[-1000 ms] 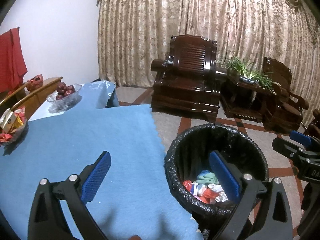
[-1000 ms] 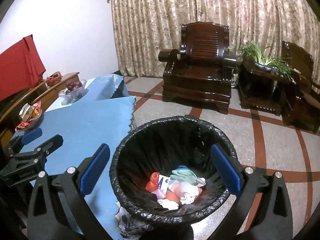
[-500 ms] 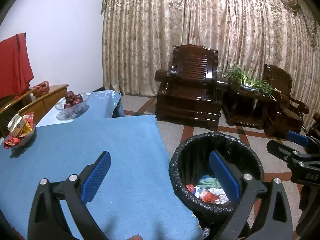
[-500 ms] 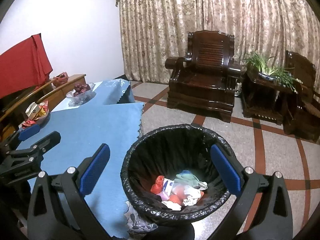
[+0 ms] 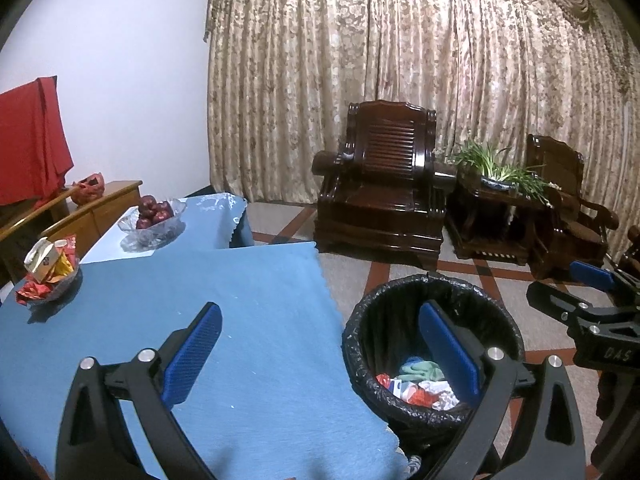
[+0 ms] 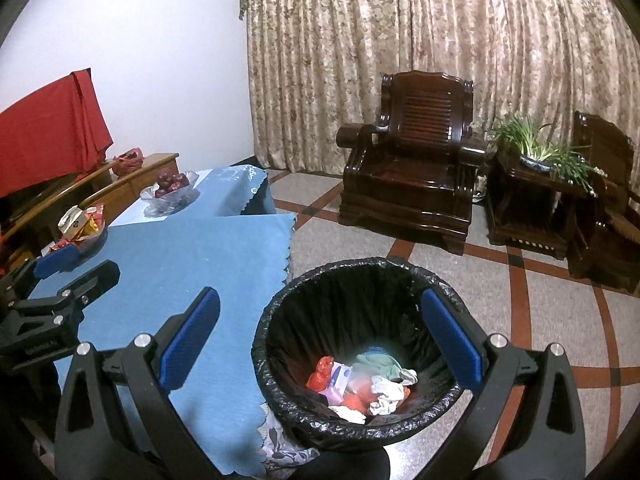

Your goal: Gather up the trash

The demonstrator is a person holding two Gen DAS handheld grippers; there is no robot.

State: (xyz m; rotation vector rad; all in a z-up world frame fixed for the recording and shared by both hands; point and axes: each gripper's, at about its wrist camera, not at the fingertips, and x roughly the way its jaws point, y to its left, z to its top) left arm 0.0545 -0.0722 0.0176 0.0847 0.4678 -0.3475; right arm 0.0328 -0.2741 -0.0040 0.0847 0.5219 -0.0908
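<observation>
Trash (image 6: 362, 384) lies piled in the black-lined bin (image 6: 320, 292) beside the blue-clothed table (image 5: 248, 344). Your left gripper (image 5: 320, 354) and right gripper (image 6: 320, 340) both gape wide, empty. Scan the cloth for stragglers before swinging away.
</observation>
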